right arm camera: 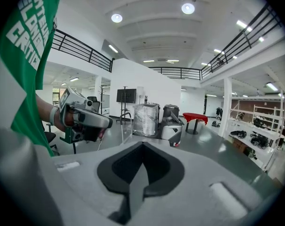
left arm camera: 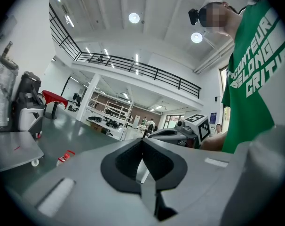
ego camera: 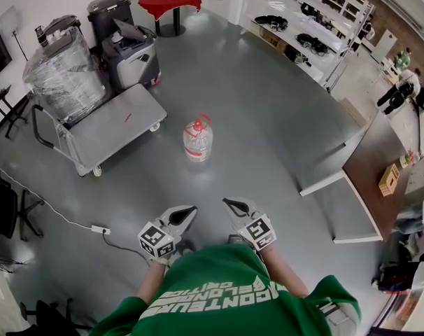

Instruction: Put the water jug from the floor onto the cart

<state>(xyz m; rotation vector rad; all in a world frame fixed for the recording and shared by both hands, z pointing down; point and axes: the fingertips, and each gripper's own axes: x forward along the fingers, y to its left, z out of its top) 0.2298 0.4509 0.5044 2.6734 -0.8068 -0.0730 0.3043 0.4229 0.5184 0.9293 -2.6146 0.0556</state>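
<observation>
**Head view.** The water jug [ego camera: 197, 140] (clear body, red cap and handle) stands upright on the grey floor [ego camera: 254, 96]. It is near one corner of the flat cart [ego camera: 121, 121] but not touching it. A plastic-wrapped bundle [ego camera: 64, 72] sits at the cart's far end. The left tongs [ego camera: 186, 213] and right tongs [ego camera: 231, 204] are held side by side in front of the person's green shirt [ego camera: 226, 285], well short of the jug.

**Left gripper view.** The left tongs are closed, pad against pad, with nothing between them. The jug's red cap shows low at the left, beside the cart's deck.

**Right gripper view.** The right tongs are likewise closed and empty. The cart and its wrapped bundle lie ahead, and the left tongs appear at the left.
</observation>
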